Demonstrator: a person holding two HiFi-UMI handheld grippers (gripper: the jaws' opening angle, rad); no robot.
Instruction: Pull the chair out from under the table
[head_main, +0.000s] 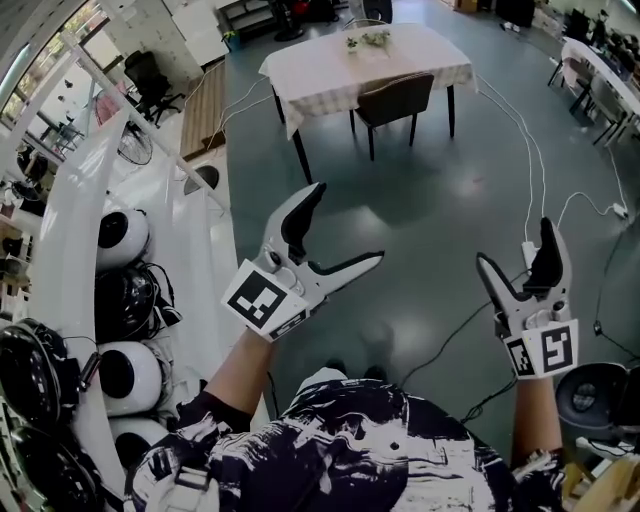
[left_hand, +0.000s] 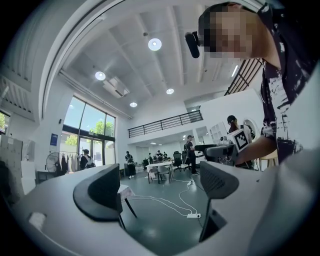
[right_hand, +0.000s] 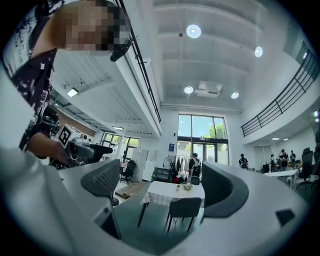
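Observation:
A dark chair (head_main: 395, 100) stands tucked against the near side of a table (head_main: 300, 75) with a pale checked cloth, far across the grey floor. In the right gripper view the chair (right_hand: 184, 207) and table (right_hand: 162, 194) lie straight ahead between the jaws, well out of reach. My left gripper (head_main: 349, 222) is held out in mid-air, open and empty. My right gripper (head_main: 514, 243) is also open, with nothing in it. The left gripper view looks off to the side, and only a corner of the table (left_hand: 123, 192) shows behind one jaw. Both jaws stand wide apart in each gripper view.
White cables with a power strip (head_main: 528, 250) run over the floor between me and the table. A white rack with round black-and-white helmets (head_main: 120, 300) lines the left. A black round device (head_main: 595, 395) sits at lower right. More tables (head_main: 600, 70) and people stand far off.

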